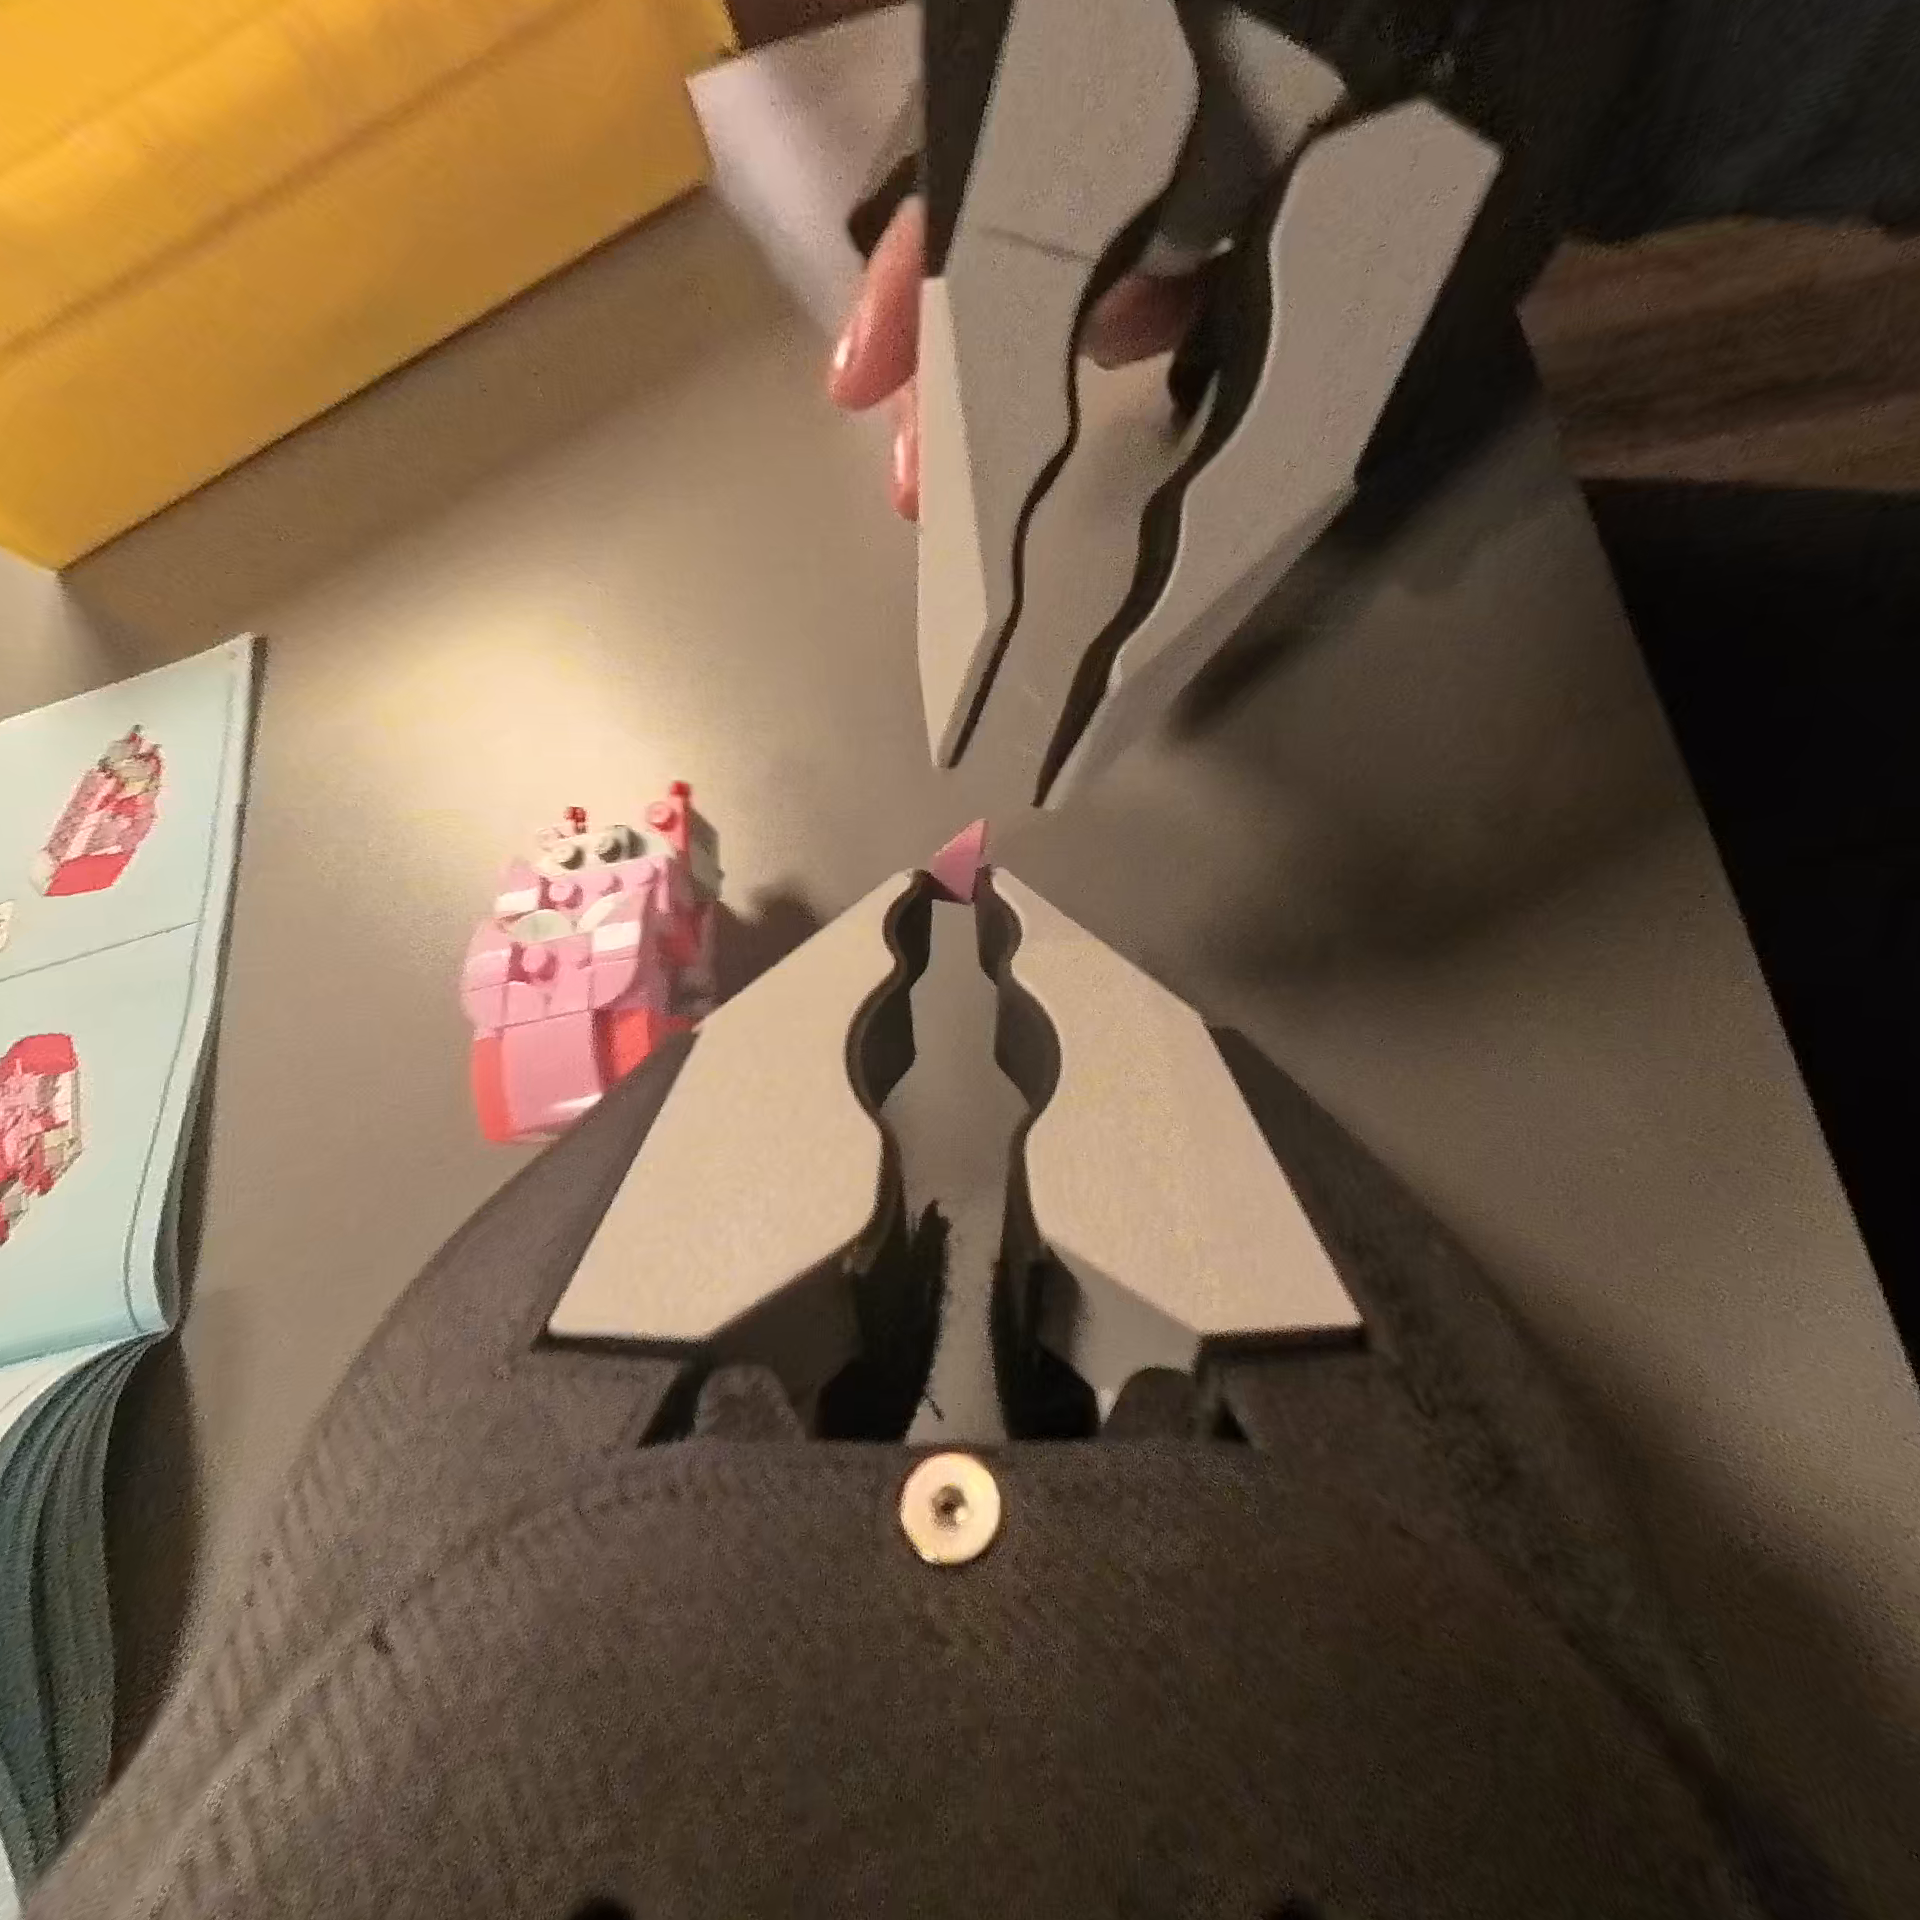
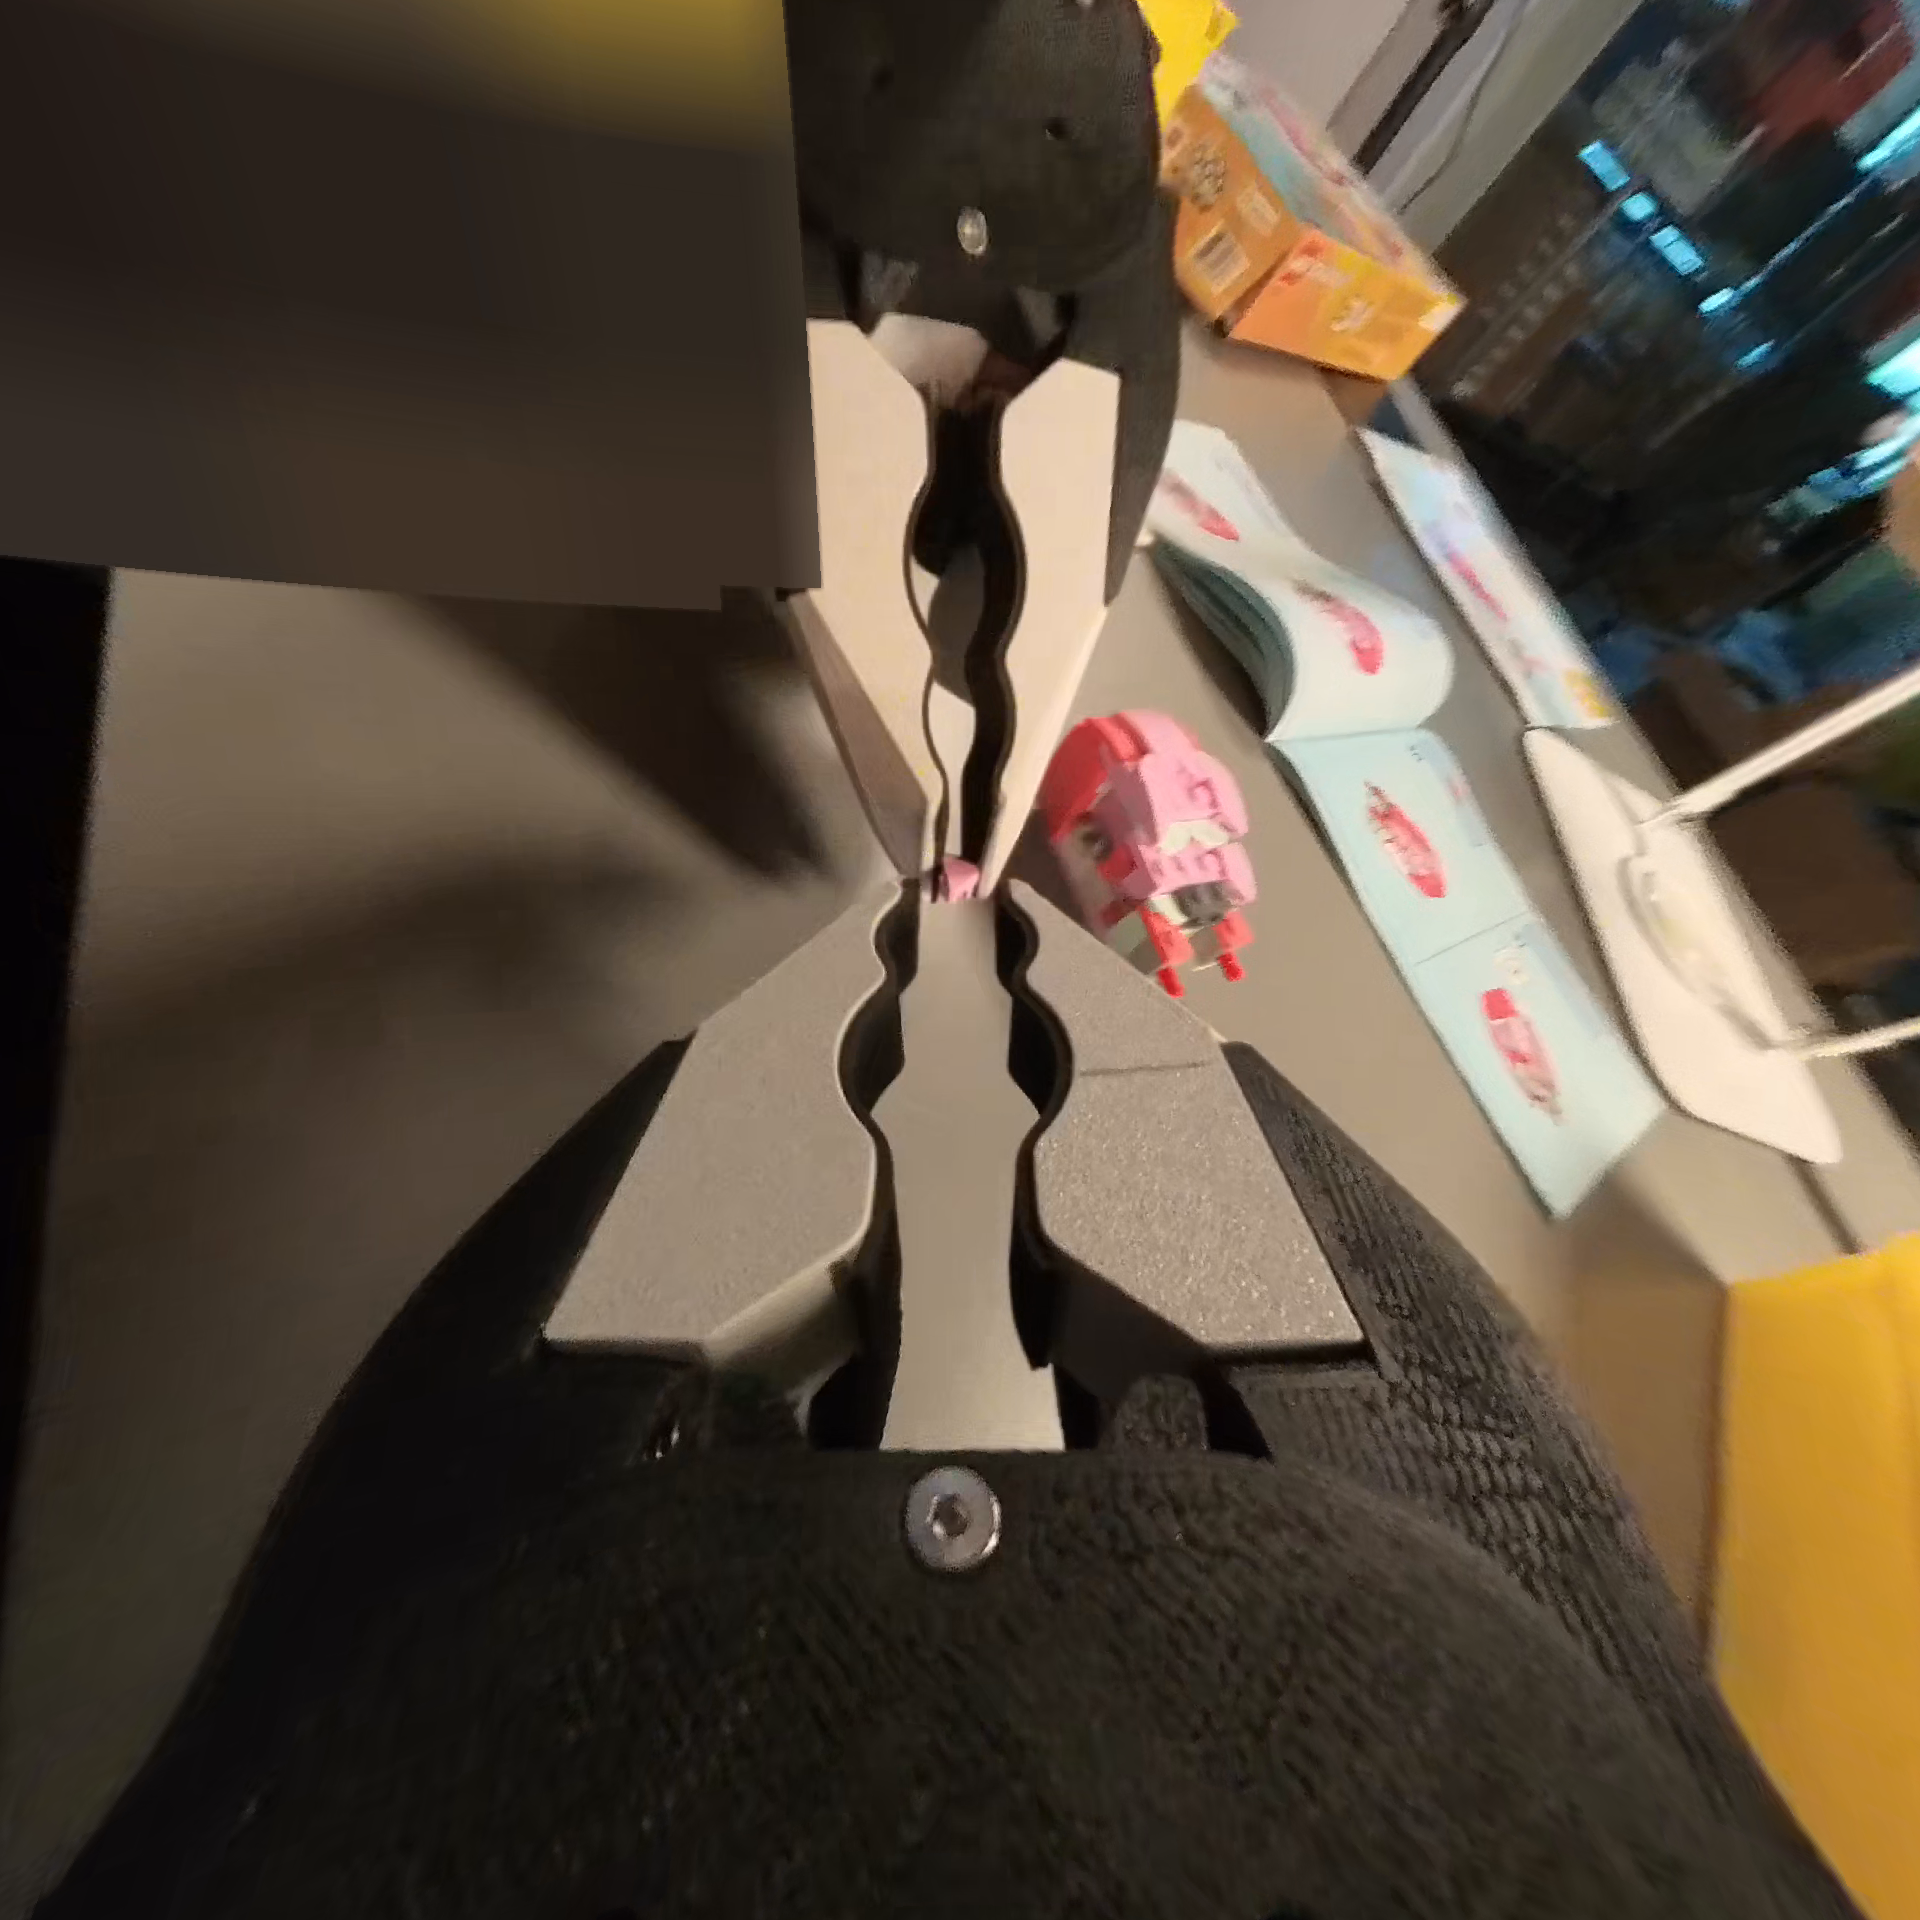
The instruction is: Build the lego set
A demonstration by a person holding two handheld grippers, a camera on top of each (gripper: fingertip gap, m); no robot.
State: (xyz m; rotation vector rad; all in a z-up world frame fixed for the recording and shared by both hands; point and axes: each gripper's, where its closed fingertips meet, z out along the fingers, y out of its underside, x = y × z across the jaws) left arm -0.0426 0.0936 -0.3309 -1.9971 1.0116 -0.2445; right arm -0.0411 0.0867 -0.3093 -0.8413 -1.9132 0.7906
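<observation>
The left gripper [image 1: 958, 878] pinches a small pink piece [image 1: 961, 864]; the right gripper [image 1: 992, 784], spread and empty, should keep clear of it.

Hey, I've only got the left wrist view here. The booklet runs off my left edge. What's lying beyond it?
Observer: Right beside the open booklet sits a flat white base with a thin white rod rising from it.
Operator: Anything behind the booklet?
Observer: A separate light printed sheet lies flat just past it.
Operator: And farther back?
Observer: An orange box, well beyond the booklet.
</observation>
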